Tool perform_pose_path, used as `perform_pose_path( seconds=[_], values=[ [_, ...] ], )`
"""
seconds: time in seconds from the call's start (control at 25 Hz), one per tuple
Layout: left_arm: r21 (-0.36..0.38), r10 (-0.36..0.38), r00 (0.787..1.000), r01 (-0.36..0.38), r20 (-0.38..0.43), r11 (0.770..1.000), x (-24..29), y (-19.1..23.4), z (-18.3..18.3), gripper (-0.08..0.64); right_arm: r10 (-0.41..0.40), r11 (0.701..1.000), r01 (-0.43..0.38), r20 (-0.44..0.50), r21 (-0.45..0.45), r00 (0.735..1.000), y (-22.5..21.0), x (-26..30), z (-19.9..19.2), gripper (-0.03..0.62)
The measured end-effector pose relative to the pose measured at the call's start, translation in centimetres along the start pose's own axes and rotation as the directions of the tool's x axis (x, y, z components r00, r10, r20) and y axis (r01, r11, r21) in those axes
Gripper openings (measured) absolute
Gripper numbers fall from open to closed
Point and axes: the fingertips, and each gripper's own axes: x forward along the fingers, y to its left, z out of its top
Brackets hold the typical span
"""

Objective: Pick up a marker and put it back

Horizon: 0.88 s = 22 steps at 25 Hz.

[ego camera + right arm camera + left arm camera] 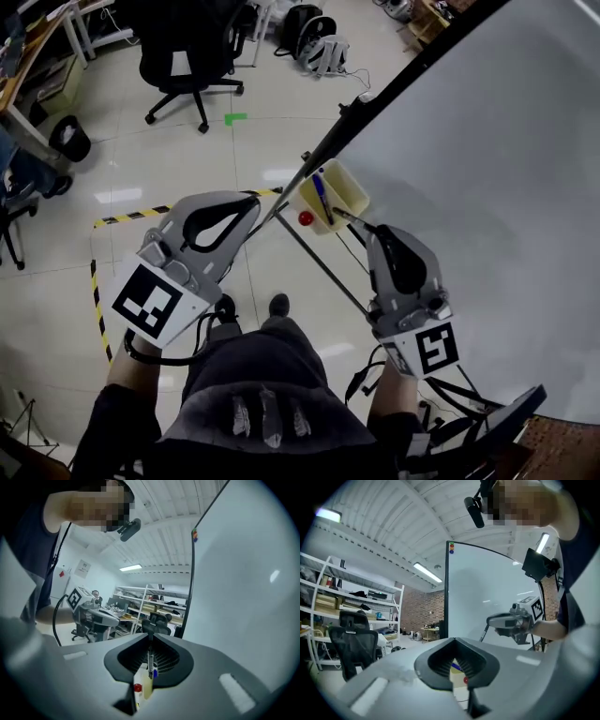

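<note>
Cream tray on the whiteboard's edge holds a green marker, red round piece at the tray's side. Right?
Not quite. The marker in the cream tray is blue, not green; the head view shows it lying there. The rest stands: the tray hangs at the whiteboard's edge, and a red round piece sits at its side.

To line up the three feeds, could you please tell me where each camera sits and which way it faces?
Head view: on the person's head, facing steeply down at the tray; left gripper, right gripper and legs show.
Left gripper view: on the left gripper, facing along its shut jaws toward the tray; right gripper and arm show.
Right gripper view: on the right gripper, facing along its held black marker toward the tray; left gripper and torso show.
Shared: all three see the tray.
</note>
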Motion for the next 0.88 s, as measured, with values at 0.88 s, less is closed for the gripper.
perform_pose_path(
  seconds=[0.88],
  values=[
    [-0.088, -0.030, 0.995, 0.021, -0.097, 0.996, 5.3, 3.1, -4.8, 0.006, 0.134, 0.990, -0.122, -0.178, 0.078, 0.975, 0.9, 7.5, -9.4, 0.031]
  ],
)
